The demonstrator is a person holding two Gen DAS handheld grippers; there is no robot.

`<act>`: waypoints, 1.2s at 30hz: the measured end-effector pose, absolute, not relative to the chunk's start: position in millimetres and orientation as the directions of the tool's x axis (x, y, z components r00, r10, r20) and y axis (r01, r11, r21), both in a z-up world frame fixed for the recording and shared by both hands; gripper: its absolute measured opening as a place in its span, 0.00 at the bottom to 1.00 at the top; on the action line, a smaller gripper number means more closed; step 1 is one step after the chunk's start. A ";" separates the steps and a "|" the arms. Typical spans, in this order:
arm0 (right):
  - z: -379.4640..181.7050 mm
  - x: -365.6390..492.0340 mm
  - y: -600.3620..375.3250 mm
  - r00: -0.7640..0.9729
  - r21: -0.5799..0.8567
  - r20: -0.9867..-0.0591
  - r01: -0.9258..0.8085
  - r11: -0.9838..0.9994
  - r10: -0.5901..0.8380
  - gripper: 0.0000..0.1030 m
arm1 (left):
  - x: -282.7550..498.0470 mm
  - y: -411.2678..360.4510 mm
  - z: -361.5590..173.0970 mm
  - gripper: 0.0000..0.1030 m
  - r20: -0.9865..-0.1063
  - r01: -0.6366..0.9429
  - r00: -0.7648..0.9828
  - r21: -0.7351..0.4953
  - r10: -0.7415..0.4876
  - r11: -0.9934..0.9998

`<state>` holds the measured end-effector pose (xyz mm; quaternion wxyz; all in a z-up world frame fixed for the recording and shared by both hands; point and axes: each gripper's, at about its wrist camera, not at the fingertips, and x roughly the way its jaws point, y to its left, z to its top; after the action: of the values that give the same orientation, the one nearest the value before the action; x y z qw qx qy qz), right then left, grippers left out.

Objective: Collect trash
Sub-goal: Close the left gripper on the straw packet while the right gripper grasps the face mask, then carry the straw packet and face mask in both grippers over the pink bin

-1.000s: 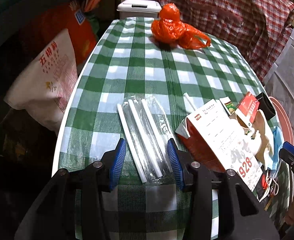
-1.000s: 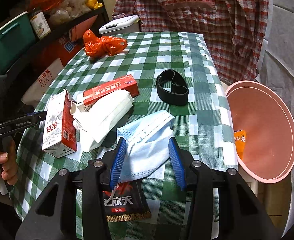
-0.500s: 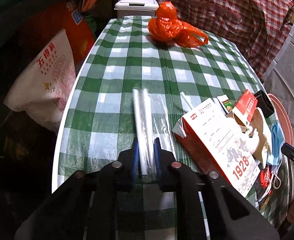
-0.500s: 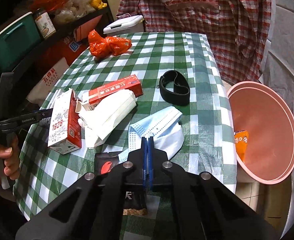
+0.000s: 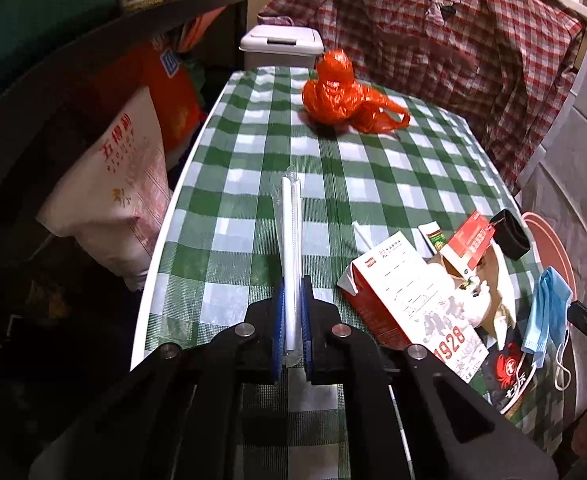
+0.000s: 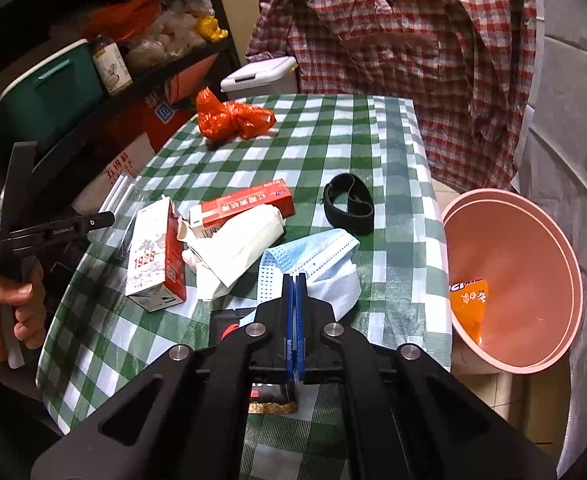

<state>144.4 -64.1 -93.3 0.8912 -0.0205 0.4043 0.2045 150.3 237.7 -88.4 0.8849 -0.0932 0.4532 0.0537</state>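
Note:
My left gripper (image 5: pixel 292 284) is shut on a clear pack of white straws (image 5: pixel 290 216) and holds it lifted above the green checked table (image 5: pixel 253 152). My right gripper (image 6: pixel 295 278) is shut on a blue face mask (image 6: pixel 313 256), raised off the table; the mask also hangs at the right in the left wrist view (image 5: pixel 547 312). A pink bin (image 6: pixel 521 280) stands right of the table with an orange wrapper (image 6: pixel 469 300) inside.
On the table lie a red-white carton (image 6: pixel 155 260), a red box (image 6: pixel 249 204), white tissue paper (image 6: pixel 237 248), a black band (image 6: pixel 349 204), a black snack packet (image 6: pixel 269 392) and an orange plastic bag (image 6: pixel 229 118). Shelves and sacks (image 5: pixel 121 184) crowd the left.
Both grippers closed, the left on the straw pack and the right on the mask, then lifted them off the table. The straws now point up and away.

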 end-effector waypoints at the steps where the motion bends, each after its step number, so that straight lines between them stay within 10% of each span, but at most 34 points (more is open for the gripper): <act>1: -91.0 143.4 -64.5 0.594 0.129 -0.724 -0.382 0.915 0.350 0.01 | 149.2 237.3 -86.1 0.07 -0.809 -0.180 0.588 -0.115 0.014 0.977; 36: -14.9 134.9 -121.3 0.770 0.097 -0.548 -0.328 0.940 0.326 0.01 | 134.4 178.7 -29.6 0.07 -0.701 -0.105 0.713 -0.084 0.015 0.991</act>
<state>134.9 -121.3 -14.9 0.9408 -0.0022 0.2910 0.1738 134.4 178.7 -29.6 0.9235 -0.0590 0.3776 0.0325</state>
